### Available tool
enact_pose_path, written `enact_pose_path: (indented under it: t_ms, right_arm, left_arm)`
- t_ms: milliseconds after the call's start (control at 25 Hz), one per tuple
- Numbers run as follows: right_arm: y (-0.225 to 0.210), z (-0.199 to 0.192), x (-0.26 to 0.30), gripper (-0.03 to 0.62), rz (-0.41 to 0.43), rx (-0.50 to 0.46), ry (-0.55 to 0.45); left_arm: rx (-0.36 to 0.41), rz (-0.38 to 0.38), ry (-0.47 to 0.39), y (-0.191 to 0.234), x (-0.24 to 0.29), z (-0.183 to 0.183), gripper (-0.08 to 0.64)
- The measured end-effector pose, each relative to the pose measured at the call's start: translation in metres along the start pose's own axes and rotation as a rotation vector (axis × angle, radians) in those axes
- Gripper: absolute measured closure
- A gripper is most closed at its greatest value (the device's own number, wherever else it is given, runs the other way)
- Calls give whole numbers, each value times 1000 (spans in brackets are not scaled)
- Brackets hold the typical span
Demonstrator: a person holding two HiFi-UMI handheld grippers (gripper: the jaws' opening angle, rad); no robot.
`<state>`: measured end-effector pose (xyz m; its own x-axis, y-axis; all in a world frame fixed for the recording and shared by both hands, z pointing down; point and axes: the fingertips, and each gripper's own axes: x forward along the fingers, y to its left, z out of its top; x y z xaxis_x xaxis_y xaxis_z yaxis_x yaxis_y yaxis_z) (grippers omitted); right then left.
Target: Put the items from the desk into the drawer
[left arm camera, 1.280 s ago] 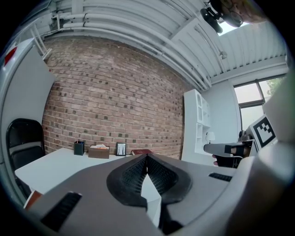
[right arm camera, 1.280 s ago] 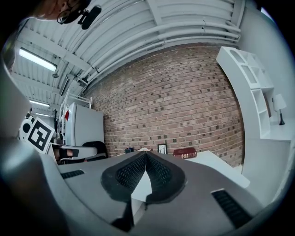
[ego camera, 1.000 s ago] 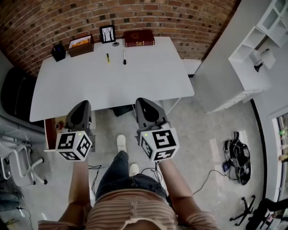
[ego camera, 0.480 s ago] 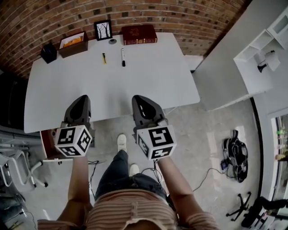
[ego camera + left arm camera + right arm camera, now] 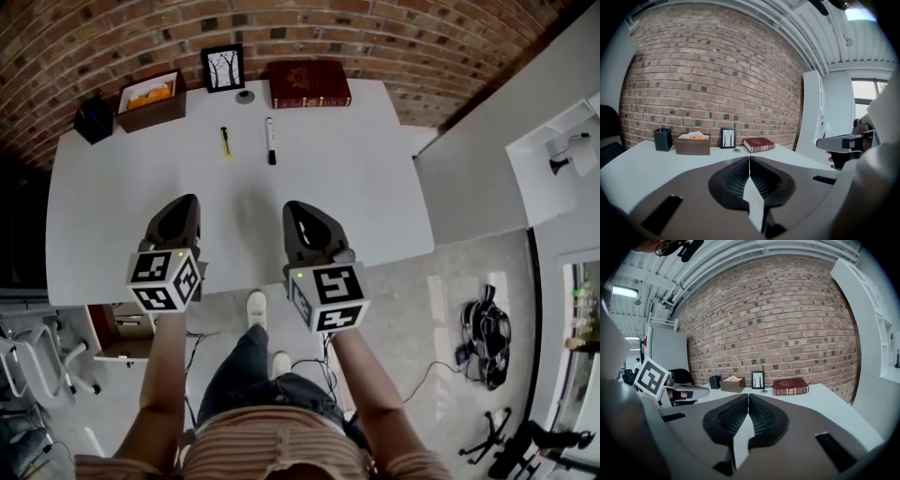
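Marker [image 5: 270,141] and yellow pen [image 5: 225,142] lie on the counter [image 5: 375,187], well beyond the fingers. Left gripper [image 5: 181,204] and right gripper [image 5: 300,210] hover side by side, tilted slightly down, fingers pressed together on nothing.

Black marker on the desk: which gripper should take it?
Right, probably. In the head view the right gripper lines up almost straight with the black marker; the left gripper is further off, nearer the yellow pen. Both are shut, empty.

On desk [image 5: 356,187]: yellow pen [image 5: 225,142], black marker [image 5: 270,141]
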<state>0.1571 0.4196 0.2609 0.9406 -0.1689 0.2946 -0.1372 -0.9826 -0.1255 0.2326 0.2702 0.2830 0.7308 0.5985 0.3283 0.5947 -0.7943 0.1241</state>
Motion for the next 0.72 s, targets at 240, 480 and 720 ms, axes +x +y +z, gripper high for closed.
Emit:
enact_pose_path:
  t_ms: [240, 480, 720]
  right_arm:
    - [-13, -2, 54, 575, -4, 11, 35]
    - [-21, -14, 94, 575, -11, 24, 79]
    - [-32, -22, 119, 575, -23, 31, 112]
  left_arm:
    - [-48, -26, 54, 28, 73, -6, 548]
    - [-80, -25, 208, 53, 144, -34, 462]
    - [-123, -16, 289, 59, 189, -56, 457]
